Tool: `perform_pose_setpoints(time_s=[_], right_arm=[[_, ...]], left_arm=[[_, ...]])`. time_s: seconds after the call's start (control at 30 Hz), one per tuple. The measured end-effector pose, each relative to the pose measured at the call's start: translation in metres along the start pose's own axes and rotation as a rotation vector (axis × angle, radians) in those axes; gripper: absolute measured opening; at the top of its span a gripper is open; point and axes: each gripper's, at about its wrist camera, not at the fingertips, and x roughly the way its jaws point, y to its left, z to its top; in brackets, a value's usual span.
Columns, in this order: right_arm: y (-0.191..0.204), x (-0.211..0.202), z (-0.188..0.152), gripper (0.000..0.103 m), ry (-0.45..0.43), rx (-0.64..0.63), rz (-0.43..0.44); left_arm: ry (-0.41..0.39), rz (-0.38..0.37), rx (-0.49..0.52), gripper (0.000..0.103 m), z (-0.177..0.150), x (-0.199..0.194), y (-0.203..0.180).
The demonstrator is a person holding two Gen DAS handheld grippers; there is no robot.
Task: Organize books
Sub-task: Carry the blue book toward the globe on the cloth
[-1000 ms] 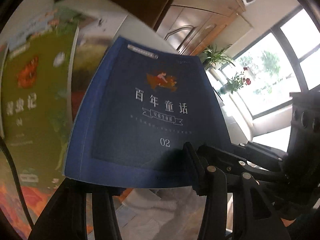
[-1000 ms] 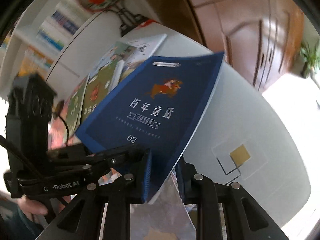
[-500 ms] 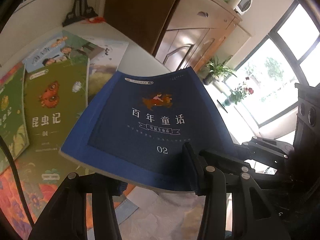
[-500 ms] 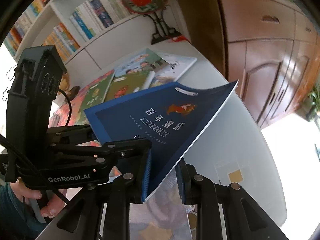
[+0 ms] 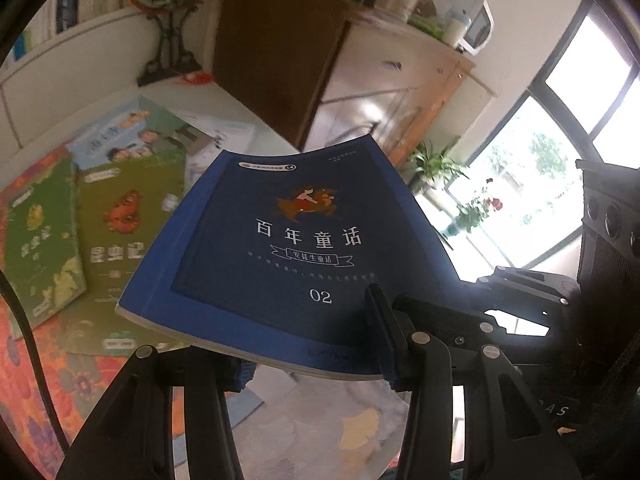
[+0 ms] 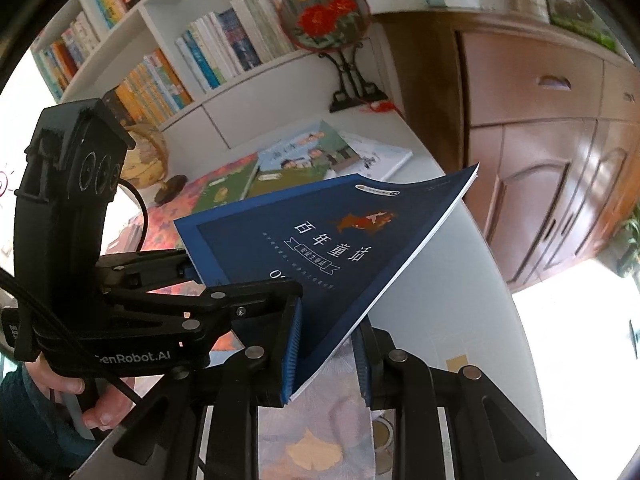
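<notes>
Both tools grip the blue book (image 6: 320, 248): right tool (image 6: 326, 346) on its near corner, left tool (image 5: 308, 360) on its near edge, long axis ahead of us.

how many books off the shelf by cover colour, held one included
dark blue book, held up by both hand-held grippers: 1
green books lying flat: 2
light blue book: 1
white book: 1
orange floral book: 1
total: 6

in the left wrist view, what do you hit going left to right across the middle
light green picture book → olive green insect book → dark blue storybook → potted red-flowered plant → black right gripper
</notes>
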Motion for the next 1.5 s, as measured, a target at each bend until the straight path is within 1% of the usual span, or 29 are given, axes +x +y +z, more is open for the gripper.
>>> perform_pose_setpoints(time_s=[0.1,0.17,0.27,0.3,0.4,0.47,0.5,0.57,0.63,0.77,0.8,0.9,1.0,1.13,1.23,1.37,1.5], right_arm=[[0.020,0.004,0.011,0.023,-0.007,-0.055,0.026],[0.036,0.010,0.018,0.023,-0.008,-0.089,0.051],[0.073,0.028,0.029,0.023,-0.007,-0.159,0.105],[0.088,0.036,0.032,0.023,-0.006,-0.183,0.125],[0.139,0.062,0.042,0.023,-0.002,-0.250,0.194],[0.177,0.080,0.047,0.023,0.001,-0.293,0.243],[0.205,0.091,0.050,0.023,0.007,-0.318,0.272],[0.245,0.107,0.054,0.023,0.019,-0.358,0.309],[0.293,0.127,0.056,0.023,0.030,-0.393,0.353],[0.374,0.163,0.055,0.023,0.054,-0.434,0.415],[0.396,0.175,0.054,0.023,0.064,-0.442,0.430],[0.441,0.203,0.053,0.023,0.091,-0.464,0.454],[0.471,0.226,0.056,0.023,0.119,-0.479,0.464],[0.498,0.256,0.057,0.023,0.157,-0.488,0.464],[0.507,0.274,0.059,0.023,0.181,-0.479,0.464],[0.512,0.290,0.059,0.023,0.207,-0.472,0.457],[0.514,0.304,0.059,0.023,0.235,-0.448,0.456]], left_arm=[[-0.037,0.031,-0.033,0.044,-0.005,-0.019,0.017],[-0.069,0.063,-0.073,0.044,-0.013,-0.040,0.038],[-0.102,0.113,-0.128,0.046,-0.026,-0.067,0.070],[-0.118,0.141,-0.153,0.047,-0.034,-0.082,0.087],[-0.156,0.208,-0.201,0.049,-0.053,-0.118,0.123],[-0.182,0.247,-0.246,0.049,-0.071,-0.147,0.154],[-0.194,0.271,-0.274,0.049,-0.082,-0.165,0.175],[-0.210,0.300,-0.309,0.049,-0.099,-0.189,0.206],[-0.226,0.336,-0.345,0.049,-0.116,-0.216,0.241],[-0.251,0.383,-0.424,0.049,-0.149,-0.258,0.309],[-0.257,0.391,-0.442,0.049,-0.156,-0.265,0.322],[-0.267,0.404,-0.485,0.049,-0.175,-0.282,0.355],[-0.270,0.407,-0.525,0.049,-0.189,-0.290,0.393],[-0.276,0.401,-0.562,0.049,-0.201,-0.291,0.422],[-0.279,0.393,-0.585,0.049,-0.209,-0.288,0.440],[-0.277,0.383,-0.599,0.049,-0.218,-0.284,0.452],[-0.281,0.357,-0.618,0.049,-0.224,-0.278,0.462]])
